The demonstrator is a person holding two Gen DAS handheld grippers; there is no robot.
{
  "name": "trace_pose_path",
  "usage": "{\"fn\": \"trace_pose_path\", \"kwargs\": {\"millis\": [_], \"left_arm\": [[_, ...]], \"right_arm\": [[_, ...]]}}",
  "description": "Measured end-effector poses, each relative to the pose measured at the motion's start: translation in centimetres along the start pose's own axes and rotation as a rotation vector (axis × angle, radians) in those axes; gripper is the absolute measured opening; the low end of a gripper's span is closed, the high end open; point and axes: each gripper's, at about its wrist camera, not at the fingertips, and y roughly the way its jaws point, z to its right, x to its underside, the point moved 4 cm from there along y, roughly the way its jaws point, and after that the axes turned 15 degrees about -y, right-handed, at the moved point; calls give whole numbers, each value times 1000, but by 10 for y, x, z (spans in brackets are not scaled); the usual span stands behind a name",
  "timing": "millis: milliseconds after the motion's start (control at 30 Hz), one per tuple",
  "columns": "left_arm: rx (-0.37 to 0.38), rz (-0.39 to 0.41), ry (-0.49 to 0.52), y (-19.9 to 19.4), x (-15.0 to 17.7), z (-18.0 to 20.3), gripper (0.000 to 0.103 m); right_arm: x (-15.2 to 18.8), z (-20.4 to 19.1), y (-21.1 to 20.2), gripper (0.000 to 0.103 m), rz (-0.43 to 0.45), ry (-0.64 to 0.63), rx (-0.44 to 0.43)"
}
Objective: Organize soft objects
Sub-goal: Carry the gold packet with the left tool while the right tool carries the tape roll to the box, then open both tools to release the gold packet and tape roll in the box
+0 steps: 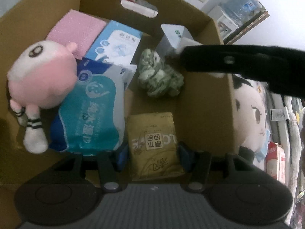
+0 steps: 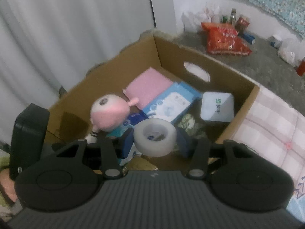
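Cardboard box [image 1: 202,99] holds the soft things: a pink plush doll [image 1: 42,80] at nine o'clock, a green cloth [image 1: 160,76] at the centre. The left gripper [image 1: 152,152] is clamped on a gold tissue pack [image 1: 152,145]. The right gripper [image 2: 154,141] is clamped on a tape roll [image 2: 154,137] over the box.

In the open brown cardboard box [image 1: 202,99], the round pink-and-white plush doll [image 1: 41,78] lies at the left on the teal-and-blue tissue pack [image 1: 91,114]. Behind them lean the flat pink foam pad [image 1: 76,32] and light-blue wipes packet [image 1: 116,42]. The crumpled green-and-white cloth [image 1: 160,76] sits centre; the gold tissue pack [image 1: 154,145] is nearest.
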Motion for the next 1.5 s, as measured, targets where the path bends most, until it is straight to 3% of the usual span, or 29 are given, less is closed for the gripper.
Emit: {"fn": "trace_pose_path", "kwargs": {"millis": [100,333,1033,1300,1500], "left_arm": [[14,-3,-10,2,-4,1,57],[53,-11,-23,4,-6,5,72],[54,87,-21,-22,6,5,74],[45,199,21,-48,16,17,77],[63,305,41,-82,36,30,80]], "right_arm": [[-4,-3,20,47,-53,-16,-7],[-2,-15,46,48,-114,-41,-1],[6,-5,47,54,-143,-66,45],[15,5,-24,56,5,5,76],[68,13,-124,64,164,89,162]]}}
